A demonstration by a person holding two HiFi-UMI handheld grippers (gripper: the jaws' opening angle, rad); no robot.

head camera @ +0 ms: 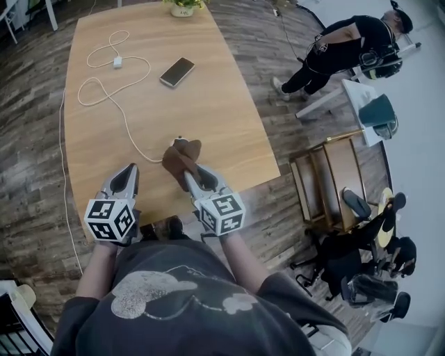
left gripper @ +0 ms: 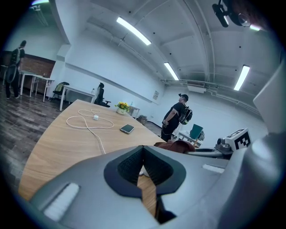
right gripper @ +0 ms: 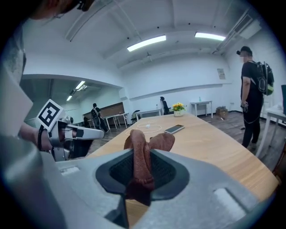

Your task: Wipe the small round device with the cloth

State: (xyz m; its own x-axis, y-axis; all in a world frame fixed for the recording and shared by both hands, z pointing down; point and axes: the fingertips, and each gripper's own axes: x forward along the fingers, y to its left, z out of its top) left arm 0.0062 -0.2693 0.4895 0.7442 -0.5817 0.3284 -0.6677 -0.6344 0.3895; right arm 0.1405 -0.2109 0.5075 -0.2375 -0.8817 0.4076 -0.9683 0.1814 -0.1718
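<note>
My right gripper (head camera: pixel 188 174) is shut on a brown cloth (head camera: pixel 182 155) that lies bunched on the wooden table (head camera: pixel 229 118) near its front edge. In the right gripper view the cloth (right gripper: pixel 142 154) stands up between the jaws. A small grey tip (head camera: pixel 179 140) pokes out at the cloth's far side; the round device itself is hidden. The white cable (head camera: pixel 128 132) runs in under the cloth. My left gripper (head camera: pixel 129 174) is to the left of the cloth at the table's front edge, jaws together and holding nothing. Through them I see a bit of white (left gripper: pixel 142 170).
A phone (head camera: pixel 177 71) and a white charger plug (head camera: pixel 118 62) lie further back on the table, and a flower pot (head camera: pixel 182 8) stands at the far end. A person (head camera: pixel 348 49) stands off the table's right; a wooden trolley (head camera: pixel 334 181) and chairs are at the right.
</note>
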